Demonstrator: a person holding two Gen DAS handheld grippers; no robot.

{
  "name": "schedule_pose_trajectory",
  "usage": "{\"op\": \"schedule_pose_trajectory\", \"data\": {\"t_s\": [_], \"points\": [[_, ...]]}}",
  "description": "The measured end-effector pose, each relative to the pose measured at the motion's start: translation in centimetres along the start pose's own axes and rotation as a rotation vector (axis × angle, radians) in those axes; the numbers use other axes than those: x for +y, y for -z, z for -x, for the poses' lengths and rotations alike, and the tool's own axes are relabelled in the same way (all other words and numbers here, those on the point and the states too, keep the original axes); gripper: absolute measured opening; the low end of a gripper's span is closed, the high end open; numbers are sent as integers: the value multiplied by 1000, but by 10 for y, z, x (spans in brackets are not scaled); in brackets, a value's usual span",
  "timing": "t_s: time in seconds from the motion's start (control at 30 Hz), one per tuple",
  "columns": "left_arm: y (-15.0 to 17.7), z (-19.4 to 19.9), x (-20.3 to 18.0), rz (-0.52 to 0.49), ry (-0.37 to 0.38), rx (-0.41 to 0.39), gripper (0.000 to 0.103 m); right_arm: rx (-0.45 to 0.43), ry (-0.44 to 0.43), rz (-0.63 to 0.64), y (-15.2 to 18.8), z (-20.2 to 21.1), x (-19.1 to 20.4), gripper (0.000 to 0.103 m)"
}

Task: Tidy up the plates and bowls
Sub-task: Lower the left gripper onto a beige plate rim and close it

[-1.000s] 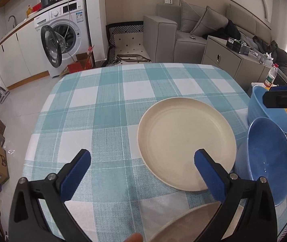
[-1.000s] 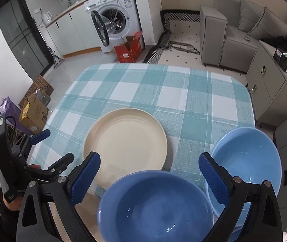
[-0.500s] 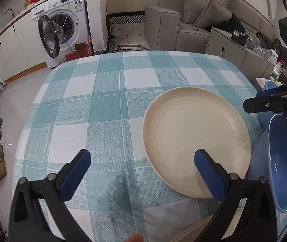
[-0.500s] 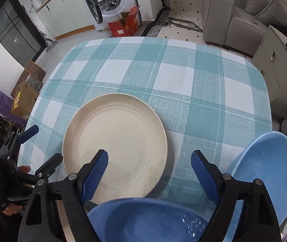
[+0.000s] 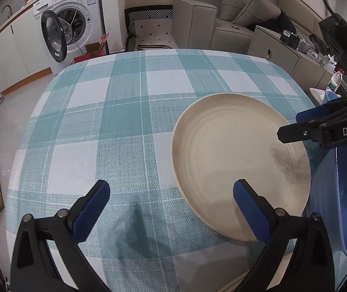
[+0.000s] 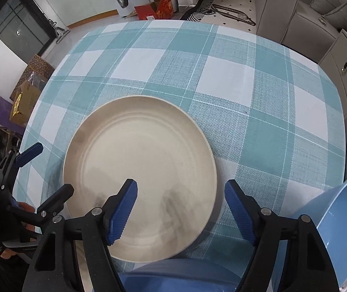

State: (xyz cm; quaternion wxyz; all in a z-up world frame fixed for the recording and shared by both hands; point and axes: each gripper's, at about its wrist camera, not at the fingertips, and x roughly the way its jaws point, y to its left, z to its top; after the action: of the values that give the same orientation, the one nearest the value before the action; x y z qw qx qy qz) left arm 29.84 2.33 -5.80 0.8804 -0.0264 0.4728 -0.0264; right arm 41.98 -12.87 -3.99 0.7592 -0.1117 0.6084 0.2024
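- Little looks sorted yet: the cream plate (image 6: 139, 177) lies alone mid-tabletop (image 6: 222, 77), with blue bowls (image 6: 339, 221) loose at its near right.
- My right gripper (image 6: 180, 209) hangs over the plate's near-right rim; its jaws have just been closing but grasp nothing.
- My left gripper (image 5: 171, 206) is released, empty, over the plate's left edge.
- Stacking remains, I judge.

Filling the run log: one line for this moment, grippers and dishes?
left gripper: open, empty | right gripper: open, closing, straddles cream plate rim | blue bowls: beside plate
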Motion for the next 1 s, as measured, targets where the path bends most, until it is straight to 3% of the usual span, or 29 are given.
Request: {"op": "schedule_pose_trajectory", "data": {"t_s": [0.27,0.37,0.63,0.87,1.0], "points": [[3,-6,-2,-23,-9,6,97,26,15,2,-8,-10,0,76],[2,-10,-2,-30,-17,21,89,44,6,-2,-10,-14,-1,76],[4,-12,-3,-51,-34,35,89,58,-22,12,-13,-21,8,75],[9,-10,4,-38,-28,52,88,71,2,41,-9,-21,11,59],[11,-10,4,-42,-8,63,79,91,19,61,-3,-22,10,51]]}}
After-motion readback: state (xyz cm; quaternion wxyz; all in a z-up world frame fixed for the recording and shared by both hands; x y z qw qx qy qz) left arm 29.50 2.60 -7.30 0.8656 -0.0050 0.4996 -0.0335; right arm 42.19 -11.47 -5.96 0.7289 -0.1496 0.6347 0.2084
